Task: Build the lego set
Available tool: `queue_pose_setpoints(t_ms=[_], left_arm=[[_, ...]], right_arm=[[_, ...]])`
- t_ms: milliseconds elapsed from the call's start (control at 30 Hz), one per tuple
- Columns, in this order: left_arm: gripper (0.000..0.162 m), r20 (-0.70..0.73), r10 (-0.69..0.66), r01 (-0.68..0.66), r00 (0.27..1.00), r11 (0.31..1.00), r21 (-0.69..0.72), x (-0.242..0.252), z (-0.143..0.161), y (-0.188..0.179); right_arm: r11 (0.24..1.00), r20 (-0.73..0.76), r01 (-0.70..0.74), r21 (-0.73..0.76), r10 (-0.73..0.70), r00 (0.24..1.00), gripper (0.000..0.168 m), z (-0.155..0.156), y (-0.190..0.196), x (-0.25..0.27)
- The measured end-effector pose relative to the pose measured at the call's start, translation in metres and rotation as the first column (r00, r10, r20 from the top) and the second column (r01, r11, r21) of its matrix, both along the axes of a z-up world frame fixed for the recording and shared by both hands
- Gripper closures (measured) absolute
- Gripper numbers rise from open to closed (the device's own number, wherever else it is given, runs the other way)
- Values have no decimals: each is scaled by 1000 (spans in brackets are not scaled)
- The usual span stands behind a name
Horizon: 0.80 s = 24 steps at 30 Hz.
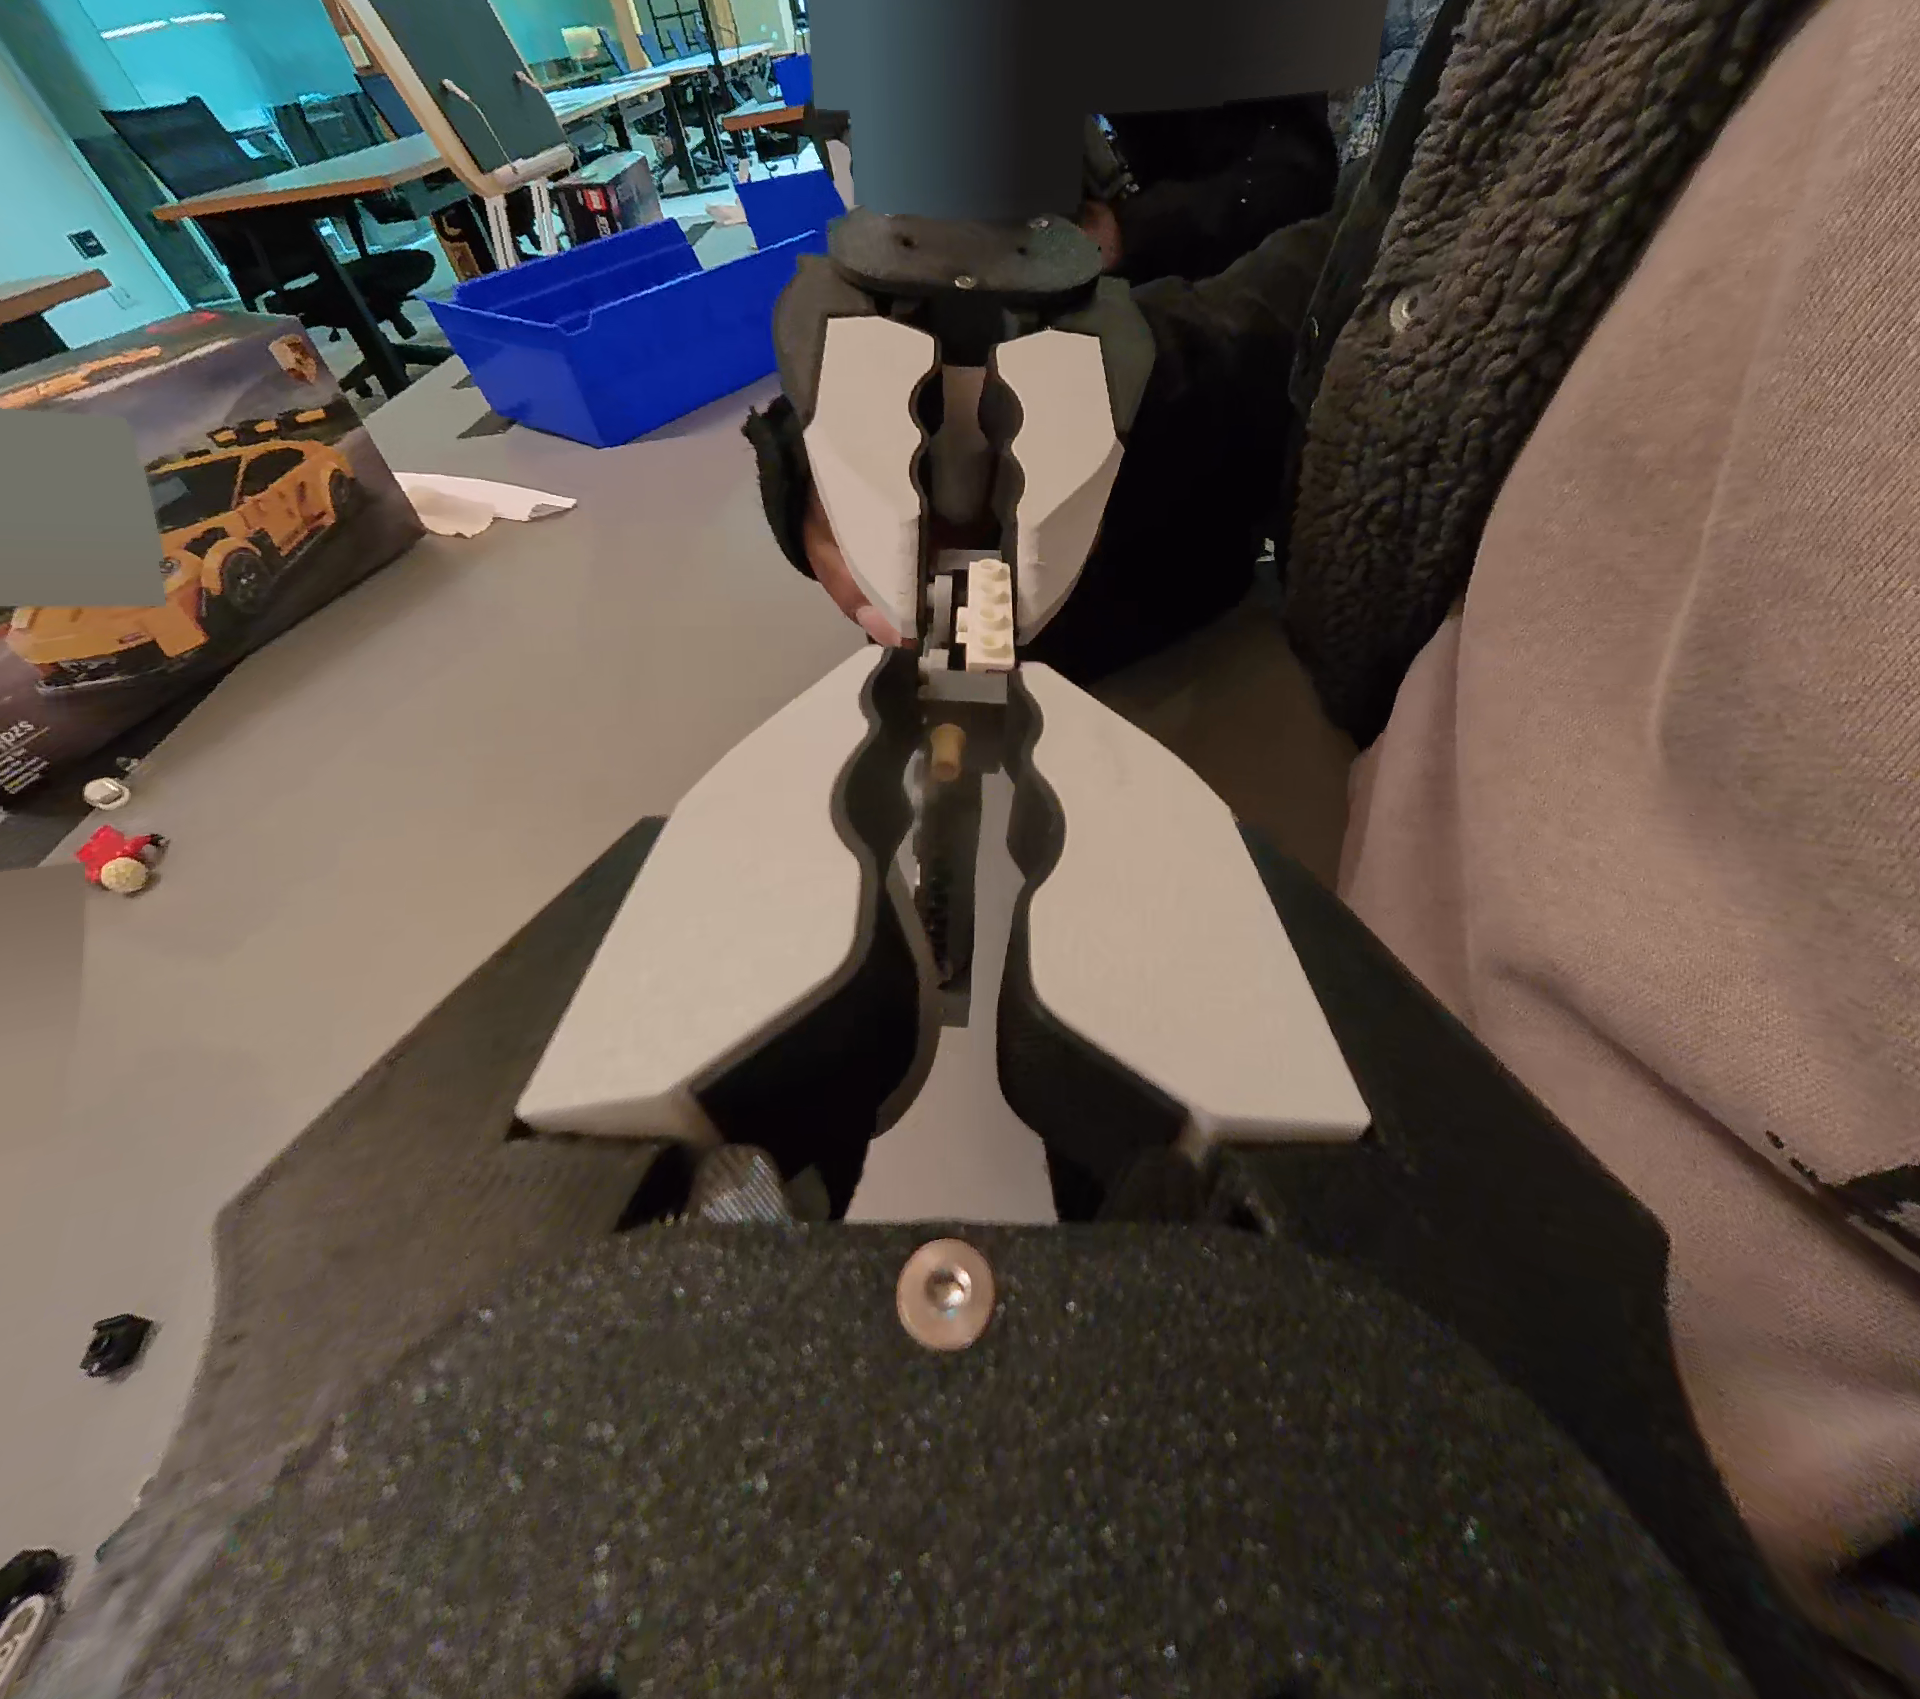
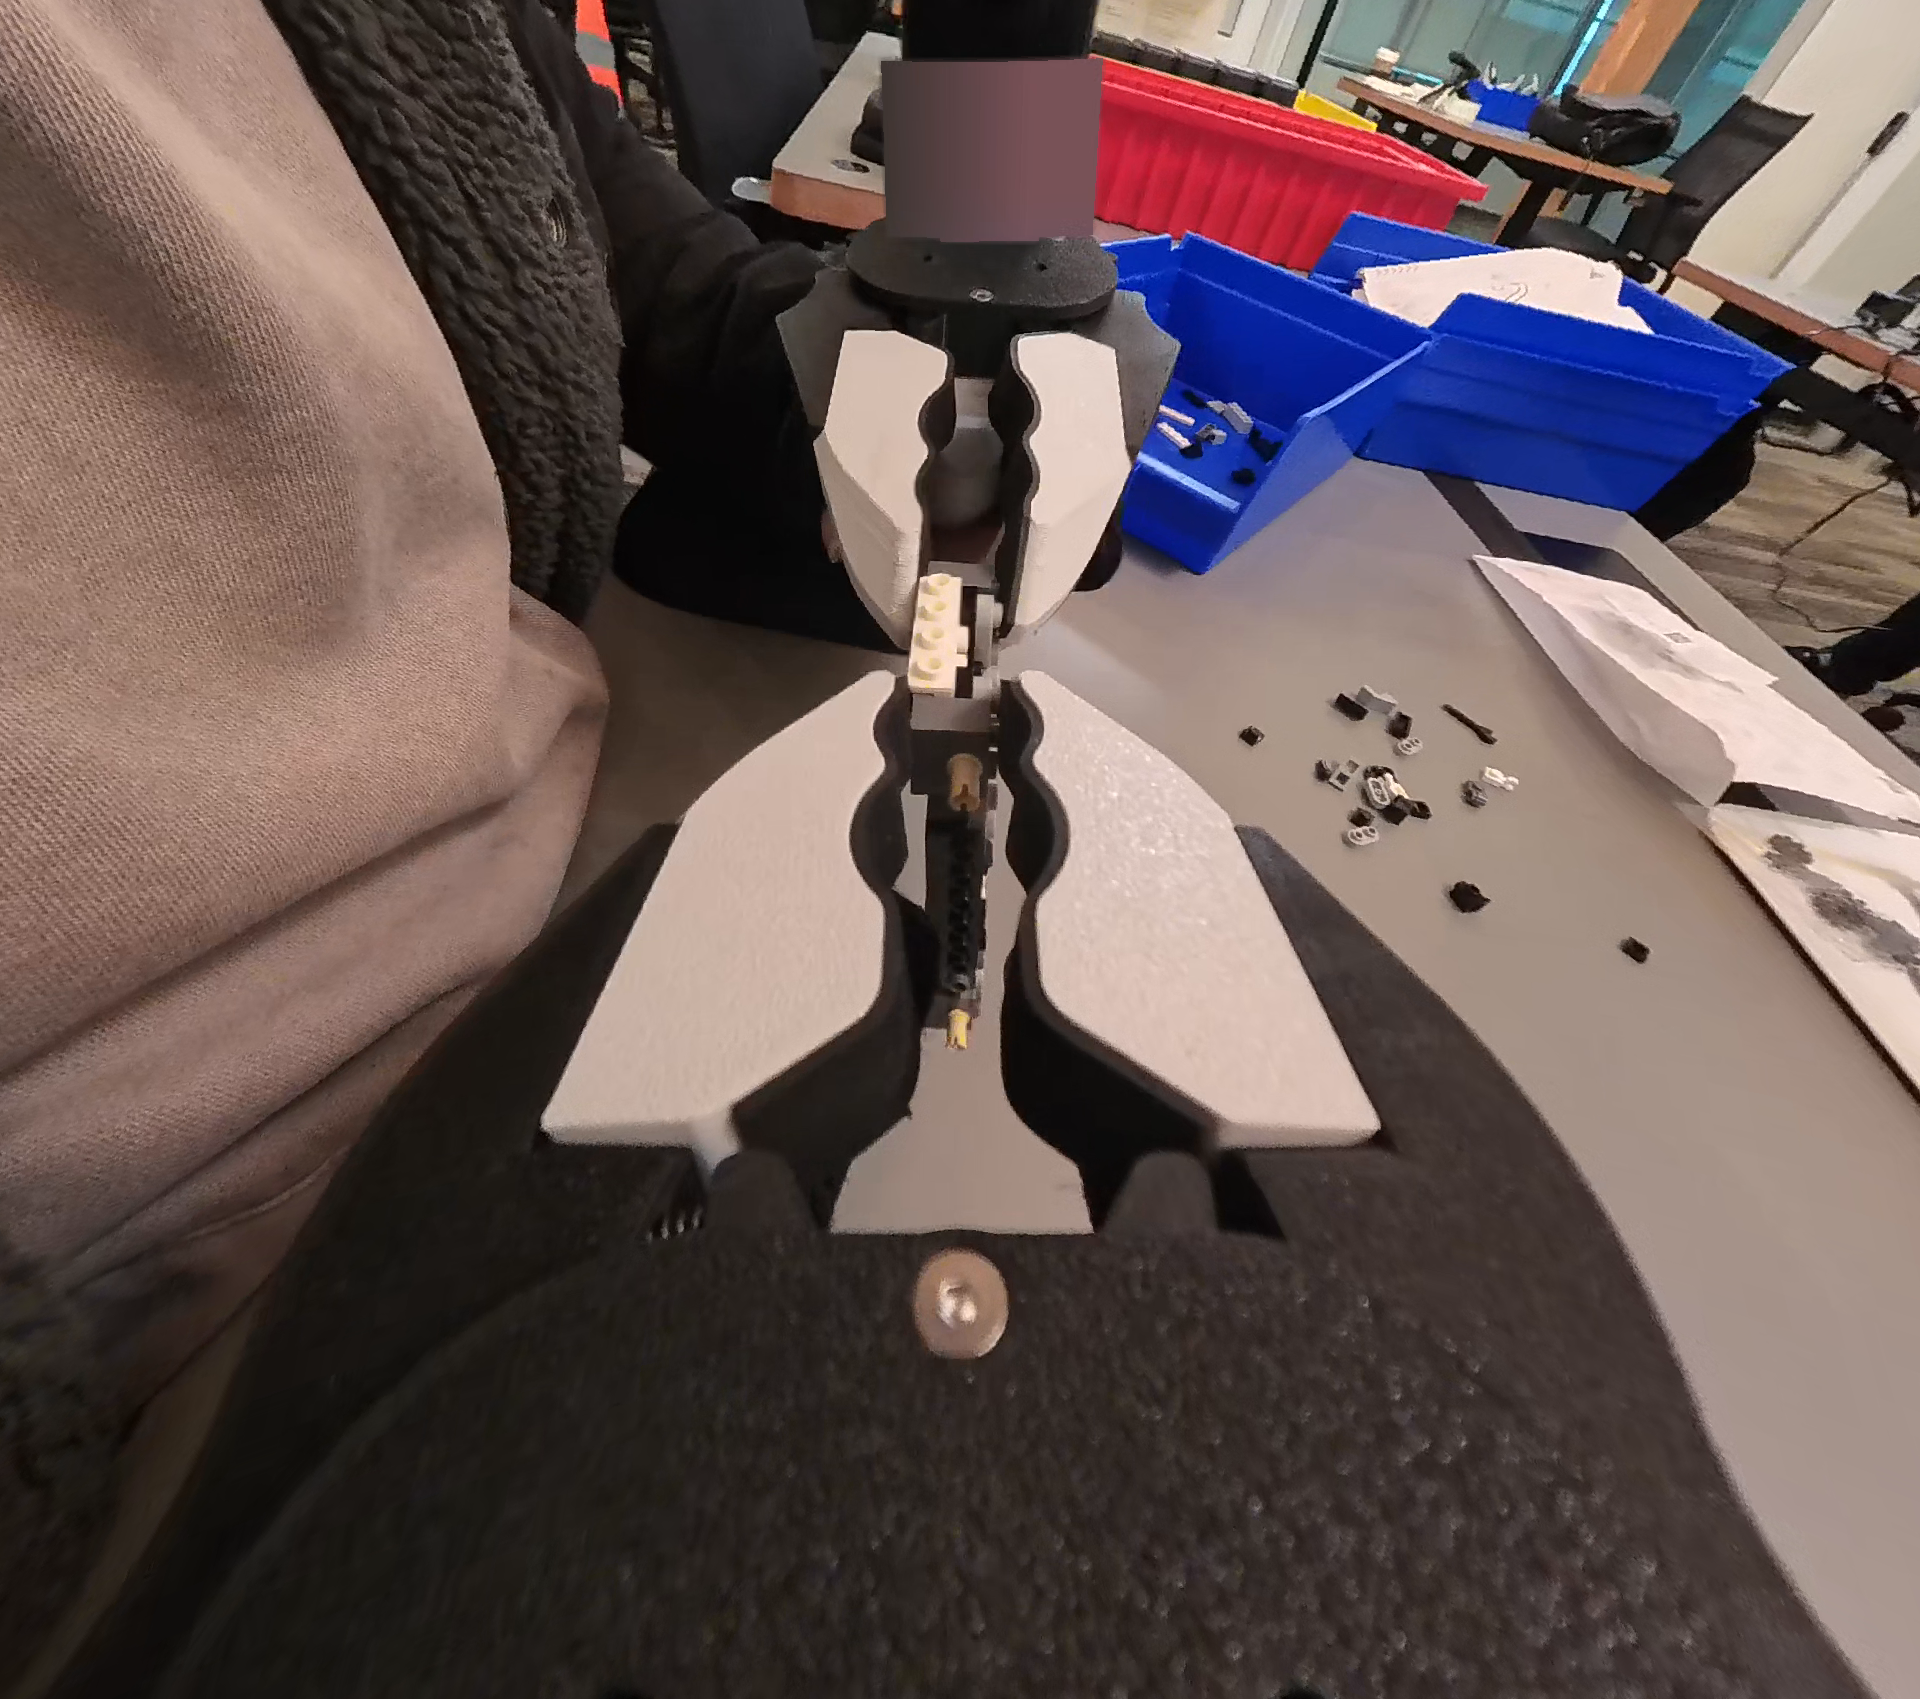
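My two grippers meet tip to tip above the grey table [image 1: 436, 766], close to a person's chest. A lego assembly [image 1: 961, 683] spans both: a grey and black bar with a tan pin [image 1: 945, 750] and a white studded plate [image 1: 987, 610] at one end. My left gripper [image 1: 951, 673] is shut on the assembly. My right gripper [image 1: 961, 636] faces it and is shut on it too. In the right wrist view, the right gripper [image 2: 951, 683] holds the black bar [image 2: 961, 911], and the white plate [image 2: 935, 631] sits at the left gripper [image 2: 951, 641].
A lego box [image 1: 208, 527], a blue bin [image 1: 623, 361], white paper [image 1: 478, 496], a red piece [image 1: 120, 854] and a black piece [image 1: 114, 1343] lie on the left. On the right are blue bins [image 2: 1278, 402], a red bin [image 2: 1247, 163], loose pieces [image 2: 1382, 776] and instruction sheets [image 2: 1662, 693]. My left and right fingertips are right by each other. The black piece [image 1: 114, 1343] is about 25 centimetres from both grippers' fingertips.
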<state>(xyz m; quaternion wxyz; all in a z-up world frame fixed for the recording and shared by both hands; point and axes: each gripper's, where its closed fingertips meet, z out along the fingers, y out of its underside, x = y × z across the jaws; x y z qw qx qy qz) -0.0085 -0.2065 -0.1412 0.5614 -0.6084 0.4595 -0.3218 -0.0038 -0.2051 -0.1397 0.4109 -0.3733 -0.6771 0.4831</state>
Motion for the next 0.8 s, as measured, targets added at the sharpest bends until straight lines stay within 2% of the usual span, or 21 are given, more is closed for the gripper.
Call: queue_pose_setpoints(t_ms=[167,300,600,767,800], left_arm=[[141,-47,-43,45,998,998,42,-1,-2,-5],[146,-120,-78,85,990,995,52,-2,-6,-8],[147,-112,-86,86,990,996,-9,-3,-12,-8],[146,-81,-30,32,996,999,27,-6,-8,-2],[142,-80,-34,37,996,999,37,-6,-8,-2]], right_arm=[[999,-2,-25,-48,24,1000,153,-2,-3,0],[999,-9,-43,-30,43,999,153,-3,-5,3],[998,26,-43,-48,44,999,153,-9,-4,3],[999,28,-18,-45,19,999,153,-7,3,0],[999,25,-28,-45,29,999,153,-7,1,0]])
